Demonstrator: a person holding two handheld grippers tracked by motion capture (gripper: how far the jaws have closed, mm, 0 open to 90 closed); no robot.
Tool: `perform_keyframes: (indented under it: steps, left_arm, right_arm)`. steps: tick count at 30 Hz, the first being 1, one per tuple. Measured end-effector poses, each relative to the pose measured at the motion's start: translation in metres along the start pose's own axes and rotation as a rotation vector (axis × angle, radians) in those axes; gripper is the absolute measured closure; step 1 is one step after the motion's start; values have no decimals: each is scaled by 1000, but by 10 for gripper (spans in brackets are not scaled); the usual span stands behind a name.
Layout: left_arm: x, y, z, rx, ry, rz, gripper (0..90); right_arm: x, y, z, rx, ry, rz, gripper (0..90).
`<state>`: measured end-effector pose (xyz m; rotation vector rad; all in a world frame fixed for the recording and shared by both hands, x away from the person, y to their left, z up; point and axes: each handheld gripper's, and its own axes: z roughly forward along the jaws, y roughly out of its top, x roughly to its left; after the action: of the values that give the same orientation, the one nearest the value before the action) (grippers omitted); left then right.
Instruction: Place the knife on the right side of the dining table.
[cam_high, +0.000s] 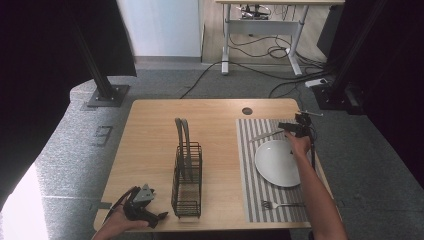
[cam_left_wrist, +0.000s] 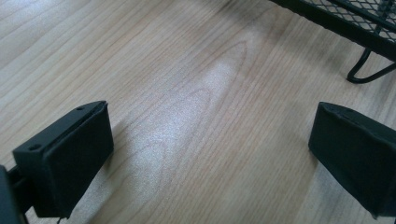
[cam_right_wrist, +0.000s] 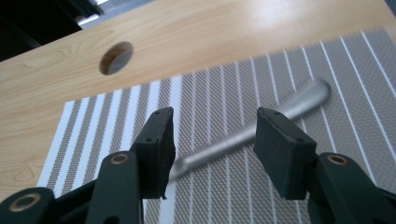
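A metal knife (cam_high: 267, 135) lies on the striped placemat (cam_high: 250, 190) just beyond the white plate (cam_high: 277, 162). My right gripper (cam_high: 295, 127) hovers at the mat's far right end. In the right gripper view its jaws stand open (cam_right_wrist: 212, 121) over the knife's handle (cam_right_wrist: 275, 114), and the pads do not touch it. A fork (cam_high: 280, 204) rests on the mat in front of the plate. My left gripper (cam_high: 160, 216) sits low at the table's near left corner, open (cam_left_wrist: 210, 135) over bare wood with nothing between its pads.
A black wire rack (cam_high: 187, 175) stands mid-table, its foot (cam_left_wrist: 369, 70) close to the left gripper. A round cable hole (cam_high: 247, 111) sits in the tabletop past the mat. Bare wood stretches left of the rack. Cables and a desk frame lie on the floor beyond.
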<state>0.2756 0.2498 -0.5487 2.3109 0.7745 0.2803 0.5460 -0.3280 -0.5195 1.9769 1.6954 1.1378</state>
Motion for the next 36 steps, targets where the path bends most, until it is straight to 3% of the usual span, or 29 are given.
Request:
perform_keyframes:
  steps: [3, 4, 5, 8, 9, 14, 19, 36]
  left_arm:
    - [0, 0, 0, 0, 0, 0, 0]
    - [0, 0, 0, 0, 0, 0, 0]
    - [0, 0, 0, 0, 0, 0, 0]
    - [0, 0, 0, 1, 0, 0, 0]
    - [0, 0, 0, 1, 1, 0, 0]
    - [0, 0, 0, 0, 0, 0, 0]
    - [0, 0, 0, 0, 0, 0, 0]
    - [0, 0, 0, 0, 1, -1, 0]
  right_arm:
    - [13, 13, 3, 27, -5, -79, 469]
    - [13, 13, 3, 27, -5, -79, 469]
    - [23, 21, 8, 55, -23, -151, 469]
    - [30, 23, 16, 76, -48, -232, 470]
    - [30, 21, 20, 87, -48, -239, 470]
    - [23, 11, 39, 163, -80, -242, 460]
    - [25, 8, 43, 158, -98, -282, 461]
    - [22, 6, 39, 167, -109, -218, 454]
